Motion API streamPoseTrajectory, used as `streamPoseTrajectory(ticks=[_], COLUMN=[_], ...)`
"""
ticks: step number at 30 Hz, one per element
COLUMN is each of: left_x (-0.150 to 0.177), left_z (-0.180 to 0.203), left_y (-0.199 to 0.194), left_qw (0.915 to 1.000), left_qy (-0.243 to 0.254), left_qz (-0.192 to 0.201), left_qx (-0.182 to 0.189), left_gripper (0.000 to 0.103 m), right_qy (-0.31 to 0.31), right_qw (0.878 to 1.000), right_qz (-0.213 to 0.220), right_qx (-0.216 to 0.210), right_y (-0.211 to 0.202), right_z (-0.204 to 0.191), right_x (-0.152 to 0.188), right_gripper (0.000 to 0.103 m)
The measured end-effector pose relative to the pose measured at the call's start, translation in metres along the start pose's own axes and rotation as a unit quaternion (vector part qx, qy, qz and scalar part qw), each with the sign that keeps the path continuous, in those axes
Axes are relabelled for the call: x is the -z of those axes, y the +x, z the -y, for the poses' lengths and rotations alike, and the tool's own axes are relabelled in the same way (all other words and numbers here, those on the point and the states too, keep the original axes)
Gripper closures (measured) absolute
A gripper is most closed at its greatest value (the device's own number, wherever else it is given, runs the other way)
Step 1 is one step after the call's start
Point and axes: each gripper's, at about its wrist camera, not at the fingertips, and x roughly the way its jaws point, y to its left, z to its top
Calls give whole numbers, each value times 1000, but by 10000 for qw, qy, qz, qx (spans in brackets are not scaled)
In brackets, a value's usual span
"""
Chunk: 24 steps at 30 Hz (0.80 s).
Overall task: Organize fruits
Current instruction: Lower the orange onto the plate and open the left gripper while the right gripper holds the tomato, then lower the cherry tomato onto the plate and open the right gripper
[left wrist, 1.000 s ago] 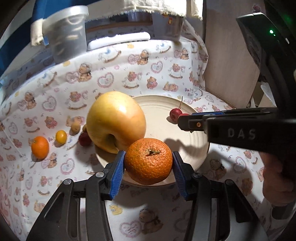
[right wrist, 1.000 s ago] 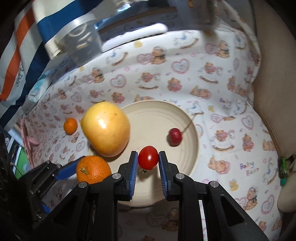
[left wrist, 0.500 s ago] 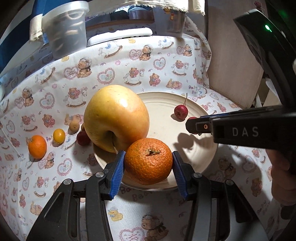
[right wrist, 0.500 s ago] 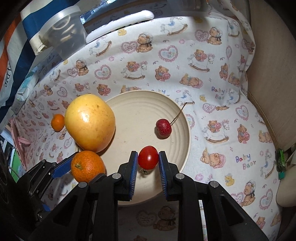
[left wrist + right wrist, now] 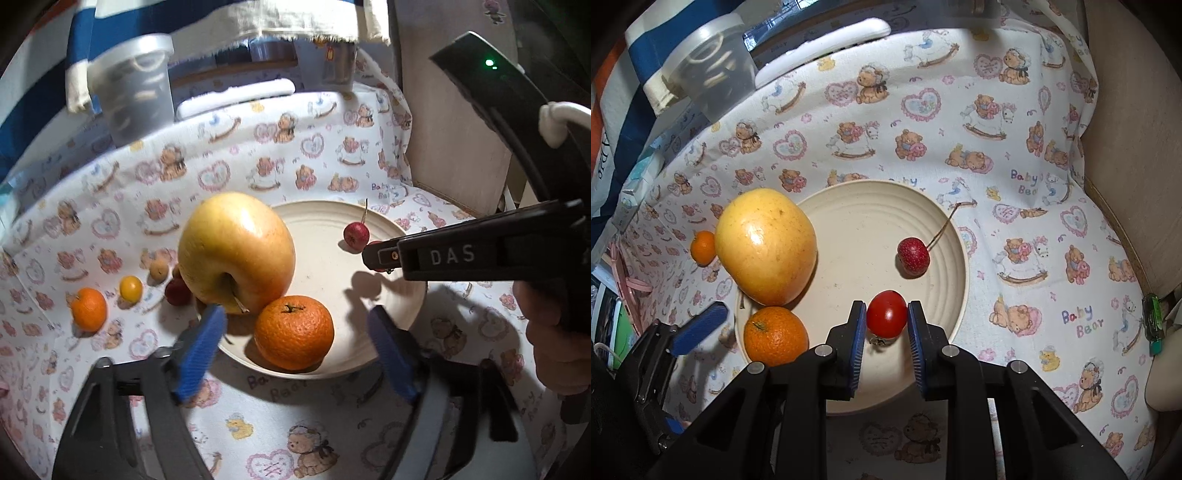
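Observation:
A cream plate (image 5: 332, 221) (image 5: 857, 206) holds a big yellow apple (image 5: 236, 258) (image 5: 764, 245), a mandarin (image 5: 294, 332) (image 5: 775, 334) near its front rim and a small red fruit with a stem (image 5: 356, 237) (image 5: 913, 255). My left gripper (image 5: 295, 350) is open, its blue pads apart on either side of the mandarin, which rests on the plate. My right gripper (image 5: 886, 328) is shut on a red cherry tomato (image 5: 886, 313), held just above the plate's front part.
On the teddy-bear cloth left of the plate lie a small mandarin (image 5: 88, 308) (image 5: 703, 247), a yellow cherry tomato (image 5: 130, 288), a small brown fruit (image 5: 159, 270) and a dark red fruit (image 5: 177, 291). A clear plastic tub (image 5: 133, 88) stands at the back left. A beige wall (image 5: 450, 147) is right.
My left gripper has opened and let the mandarin go onto the plate beside the apple. My right gripper still holds the cherry tomato, now lower over the plate.

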Motion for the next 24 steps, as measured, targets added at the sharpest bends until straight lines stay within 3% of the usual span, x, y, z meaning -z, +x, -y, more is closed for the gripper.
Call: streamPoseTrajectory(ticks=[14,19,24], left_x=[9,14,14], left_z=[-24,-43,-67], left_y=[-33,-51,-74], left_qw=[9990,9974,9926], left_qy=[184,92,-234], left_qz=[241,496,1004], left_qx=[-335,-517,-633], left_gripper=[15,15,15], right_qy=[-52,-126,-282], right_qw=[9999,9985,9945], right_qz=[118,516,997], right_qx=[19,114,128], right_y=[-5,-19,-35], right_z=[-3,-6,-14], right_x=[2,2,2], right_gripper=[79,79,79])
